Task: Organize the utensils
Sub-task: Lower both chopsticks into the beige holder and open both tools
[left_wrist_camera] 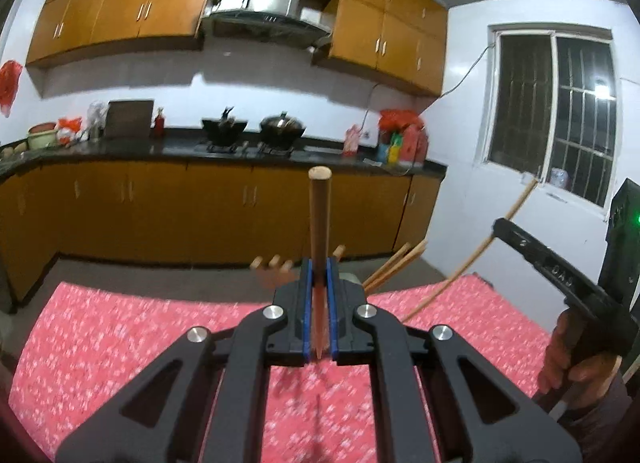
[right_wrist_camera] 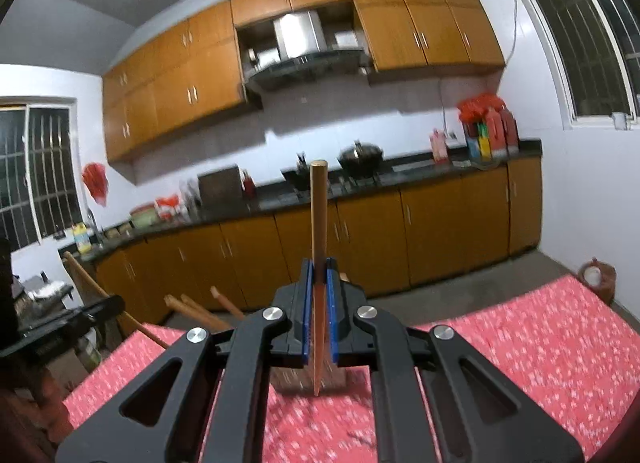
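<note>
In the left wrist view my left gripper (left_wrist_camera: 319, 269) is shut on a wooden chopstick (left_wrist_camera: 319, 215) that stands upright between the blue pads, thick end up. At the right edge of that view, my right gripper (left_wrist_camera: 502, 228) clamps a second chopstick (left_wrist_camera: 476, 257) slanting over the table. The right wrist view shows the right gripper (right_wrist_camera: 319, 269) shut on its upright chopstick (right_wrist_camera: 319, 215). The left gripper (right_wrist_camera: 106, 305) is at the far left, holding its chopstick (right_wrist_camera: 86, 275). Both are held above the red patterned tablecloth (left_wrist_camera: 120, 335).
Behind the left gripper, a wooden fork (left_wrist_camera: 272, 269) and several chopsticks (left_wrist_camera: 394, 265) poke up from a mostly hidden holder (right_wrist_camera: 298, 379). A brown jar (right_wrist_camera: 598, 277) sits off the table's far right corner. Kitchen counter and cabinets lie beyond.
</note>
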The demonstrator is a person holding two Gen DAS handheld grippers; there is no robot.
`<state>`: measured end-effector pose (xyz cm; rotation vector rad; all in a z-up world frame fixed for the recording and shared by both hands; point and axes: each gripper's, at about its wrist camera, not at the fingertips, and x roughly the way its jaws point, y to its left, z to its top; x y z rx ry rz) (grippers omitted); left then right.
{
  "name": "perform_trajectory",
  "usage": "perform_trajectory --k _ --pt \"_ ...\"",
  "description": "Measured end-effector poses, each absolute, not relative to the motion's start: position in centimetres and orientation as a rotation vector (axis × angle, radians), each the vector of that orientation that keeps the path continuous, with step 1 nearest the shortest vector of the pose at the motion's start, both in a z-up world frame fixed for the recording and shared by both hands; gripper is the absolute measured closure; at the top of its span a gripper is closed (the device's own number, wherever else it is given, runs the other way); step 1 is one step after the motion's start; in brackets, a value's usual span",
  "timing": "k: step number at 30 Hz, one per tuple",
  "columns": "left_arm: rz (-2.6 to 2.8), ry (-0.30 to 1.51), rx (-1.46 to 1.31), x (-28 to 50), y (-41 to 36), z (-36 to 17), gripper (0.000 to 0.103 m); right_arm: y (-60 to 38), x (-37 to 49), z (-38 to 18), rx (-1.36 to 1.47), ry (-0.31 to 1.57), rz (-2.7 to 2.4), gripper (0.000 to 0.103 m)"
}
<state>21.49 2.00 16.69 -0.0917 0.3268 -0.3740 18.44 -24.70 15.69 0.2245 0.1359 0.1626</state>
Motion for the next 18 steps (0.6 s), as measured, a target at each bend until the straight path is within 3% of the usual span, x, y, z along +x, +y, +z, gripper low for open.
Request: perform_trajectory --k 10,18 --pt "-0.33 0.147 -0.119 23.6 -1.9 21.5 0.095 -23.1 20.2 18.2 0.209 -0.008 0.18 0.096" --pt "-0.241 0.15 -0.077 26.4 -3.1 20.5 0.095 -22.1 22.5 16.8 0.179 -0.002 0.174 0.096"
